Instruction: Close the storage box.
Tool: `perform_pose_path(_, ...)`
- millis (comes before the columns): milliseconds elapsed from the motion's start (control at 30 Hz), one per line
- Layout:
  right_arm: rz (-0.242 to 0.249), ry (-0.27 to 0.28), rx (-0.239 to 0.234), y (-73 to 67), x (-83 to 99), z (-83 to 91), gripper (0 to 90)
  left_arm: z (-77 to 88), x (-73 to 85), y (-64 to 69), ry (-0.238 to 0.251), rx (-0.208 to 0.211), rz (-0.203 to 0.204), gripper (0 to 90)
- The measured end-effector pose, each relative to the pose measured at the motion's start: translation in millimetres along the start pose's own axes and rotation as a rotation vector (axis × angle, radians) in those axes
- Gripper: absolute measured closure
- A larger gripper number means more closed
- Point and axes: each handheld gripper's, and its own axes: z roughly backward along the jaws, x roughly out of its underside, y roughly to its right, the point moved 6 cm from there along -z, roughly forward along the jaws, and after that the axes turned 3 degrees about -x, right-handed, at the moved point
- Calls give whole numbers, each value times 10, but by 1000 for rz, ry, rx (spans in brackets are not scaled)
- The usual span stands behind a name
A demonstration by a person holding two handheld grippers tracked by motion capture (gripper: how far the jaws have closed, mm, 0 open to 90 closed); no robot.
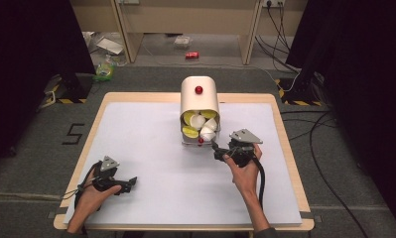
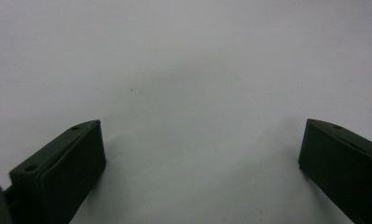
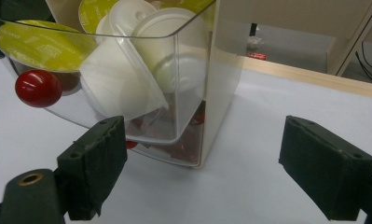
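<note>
Left gripper [image 1: 131, 182] at 8 o'clock, low on the mat [image 1: 151, 148], jaws wide and empty, dispenser [image 1: 199, 106] at 12 o'clock holding pods [image 3: 127, 84], right gripper [image 1: 216, 147] at its drawer [image 3: 104, 70], jaws wide, forearm angled in from 5 o'clock.

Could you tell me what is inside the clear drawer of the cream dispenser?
The clear drawer holds white pods and yellow-green-lidded pods, heaped together. Red shapes show beneath it, but what they are cannot be told; the pods cover the drawer's back.

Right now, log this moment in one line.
right gripper: open, at capsule dispenser drawer | left gripper: open, idle over table
</note>
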Motion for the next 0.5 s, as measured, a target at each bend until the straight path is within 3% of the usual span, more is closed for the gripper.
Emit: perform_pose_path(500, -4, 2, 7, 38, -39, -81, 155, 0, 0, 1, 1, 0, 1, 0)
